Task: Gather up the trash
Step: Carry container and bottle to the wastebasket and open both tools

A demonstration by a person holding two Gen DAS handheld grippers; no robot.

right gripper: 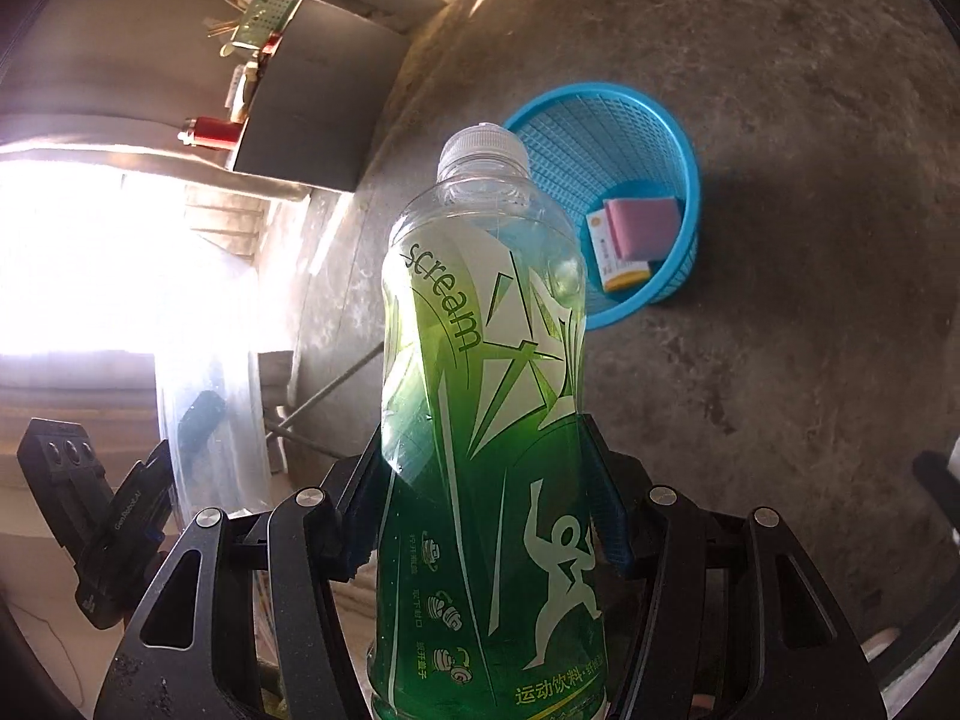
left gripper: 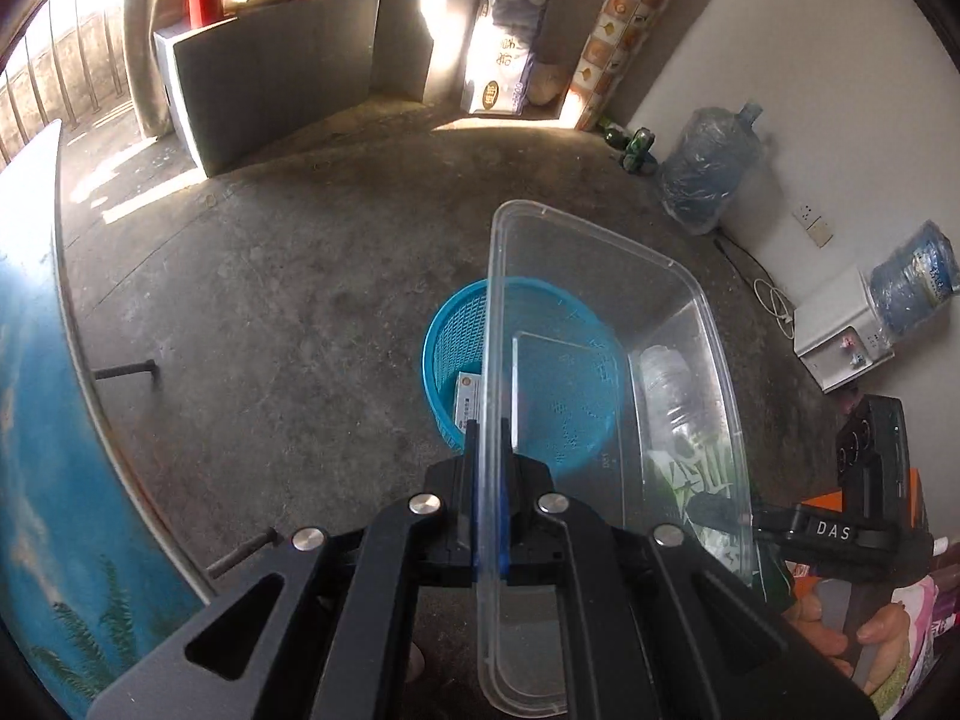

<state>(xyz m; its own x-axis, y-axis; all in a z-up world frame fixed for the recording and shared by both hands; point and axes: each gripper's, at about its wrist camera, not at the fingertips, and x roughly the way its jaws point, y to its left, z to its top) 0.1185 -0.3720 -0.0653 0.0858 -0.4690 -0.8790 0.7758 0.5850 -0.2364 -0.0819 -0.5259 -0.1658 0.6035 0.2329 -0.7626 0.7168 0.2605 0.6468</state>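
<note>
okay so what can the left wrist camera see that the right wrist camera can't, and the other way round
Only the left wrist view shows the water jugs, the white dispenser and the blue-topped table. Only the right wrist view shows the pink sponge in the basket and the bottle's white cap. Both show the blue basket with a small box inside, the clear container clamped by the left gripper, and the green bottle held by the right gripper.

"Scream" is printed on the green bottle's label; "DAS" is marked on the right gripper's body.
</note>
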